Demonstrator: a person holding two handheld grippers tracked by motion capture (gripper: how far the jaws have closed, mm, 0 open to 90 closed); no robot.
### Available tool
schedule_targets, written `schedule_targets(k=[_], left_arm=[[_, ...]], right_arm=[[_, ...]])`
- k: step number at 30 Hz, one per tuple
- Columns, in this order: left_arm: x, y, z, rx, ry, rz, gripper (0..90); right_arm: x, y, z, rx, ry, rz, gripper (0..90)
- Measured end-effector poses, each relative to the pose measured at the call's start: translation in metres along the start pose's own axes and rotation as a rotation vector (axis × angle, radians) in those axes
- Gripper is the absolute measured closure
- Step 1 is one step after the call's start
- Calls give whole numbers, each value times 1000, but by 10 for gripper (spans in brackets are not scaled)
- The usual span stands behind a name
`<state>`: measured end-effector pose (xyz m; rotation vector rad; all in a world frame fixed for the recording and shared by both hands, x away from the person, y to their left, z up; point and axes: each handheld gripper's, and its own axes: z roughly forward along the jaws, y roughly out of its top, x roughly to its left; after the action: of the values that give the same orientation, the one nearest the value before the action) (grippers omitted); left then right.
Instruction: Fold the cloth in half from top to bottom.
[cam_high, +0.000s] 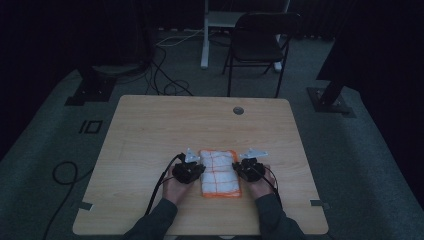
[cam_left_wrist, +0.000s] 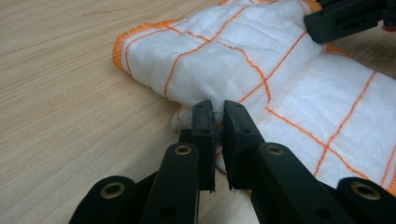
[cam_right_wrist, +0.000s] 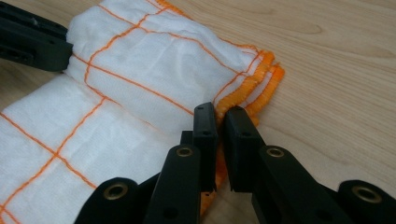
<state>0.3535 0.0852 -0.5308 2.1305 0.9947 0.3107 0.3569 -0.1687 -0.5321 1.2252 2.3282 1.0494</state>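
You have both tools clamped on the folded white cloth with orange grid lines (cam_high: 219, 172) near the counter's (cam_high: 150, 130) front edge, left tool (cam_left_wrist: 215, 115) pinching its folded side, right tool (cam_right_wrist: 219, 119) its orange hem; it's soft, light and floppy, so keep gripping the edges.

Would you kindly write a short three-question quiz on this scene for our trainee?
1. True or false: the cloth lies folded on the table.
2. What does the left gripper pinch? A) a cable B) the cloth's edge C) nothing
3. Which colour are the cloth's stripes and hem?

Key:
1. True; it lies folded between the two grippers.
2. B; its jaws are nearly closed on a fold of cloth, as are those of the right gripper on the hemmed side.
3. Orange, on white.
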Motion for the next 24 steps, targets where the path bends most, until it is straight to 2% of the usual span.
schedule_targets(k=[6, 12, 14, 17, 20, 24], left_arm=[[9, 10, 10, -3, 31, -9, 838], [18, 18, 18, -10, 36, -49, 825], [19, 19, 16, -14, 37, -56, 800], [22, 19, 10, -32, 37, -73, 722], [27, 21, 3, -59, 41, -86, 679], [32, 26, -3, -91, 45, -101, 664]], right_arm=[[-5, 5, 7, -16, -16, 5, 838], [-12, 11, 14, -26, -32, 21, 831], [-13, 13, 15, -25, -33, 26, 816], [-14, 13, 12, -28, -44, 31, 745], [-15, 15, 3, -68, -43, 46, 654], [-17, 20, -3, -98, -62, 64, 645]])
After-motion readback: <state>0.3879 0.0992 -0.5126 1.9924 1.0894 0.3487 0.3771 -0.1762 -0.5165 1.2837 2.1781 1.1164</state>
